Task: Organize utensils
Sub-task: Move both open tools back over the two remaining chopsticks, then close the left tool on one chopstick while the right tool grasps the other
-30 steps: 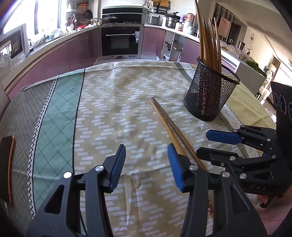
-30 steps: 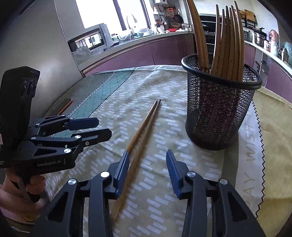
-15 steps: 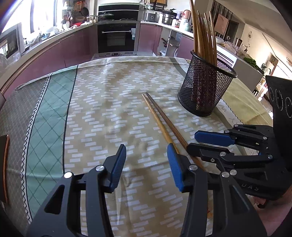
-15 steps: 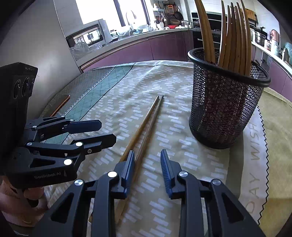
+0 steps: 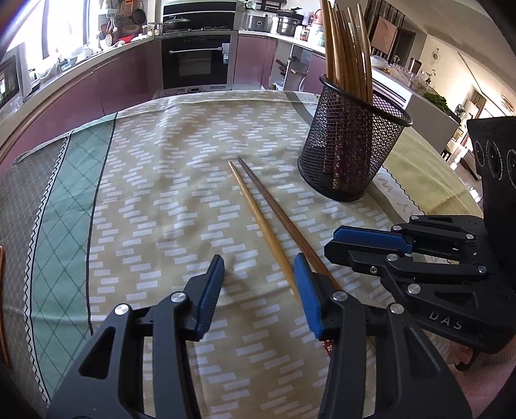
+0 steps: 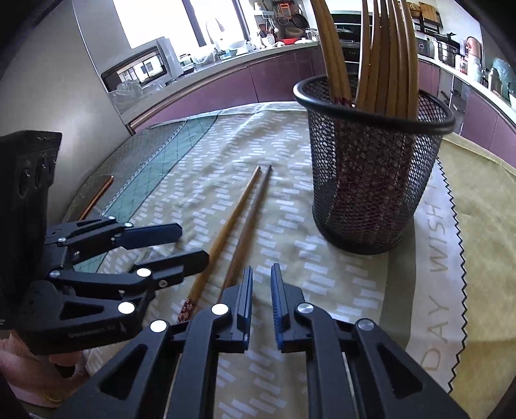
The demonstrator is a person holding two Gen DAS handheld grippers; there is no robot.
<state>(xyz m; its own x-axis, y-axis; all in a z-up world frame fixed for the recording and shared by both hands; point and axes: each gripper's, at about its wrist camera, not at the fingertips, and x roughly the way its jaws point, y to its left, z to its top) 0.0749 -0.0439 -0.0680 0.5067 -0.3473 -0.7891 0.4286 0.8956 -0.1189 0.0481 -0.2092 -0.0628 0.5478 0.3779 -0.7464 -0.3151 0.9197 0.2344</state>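
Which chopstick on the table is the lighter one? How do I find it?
Find the black mesh cup full of chopsticks on the tablecloth. Two loose chopsticks lie side by side on the cloth beside it. The pale yellow chopstick lies farther from the cup; the dark brown chopstick lies nearer.

Purple kitchen cabinets [image 5: 106,93], built-in oven [image 5: 196,63], bright window [image 6: 154,19], patterned tablecloth [image 5: 167,180].

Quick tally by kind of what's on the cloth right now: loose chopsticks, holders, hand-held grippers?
Loose chopsticks lying on the cloth: 2, one light chopstick and one dark chopstick
Mesh holder: 1
Hand-held grippers: 2, left hand-held gripper and right hand-held gripper
Total: 5
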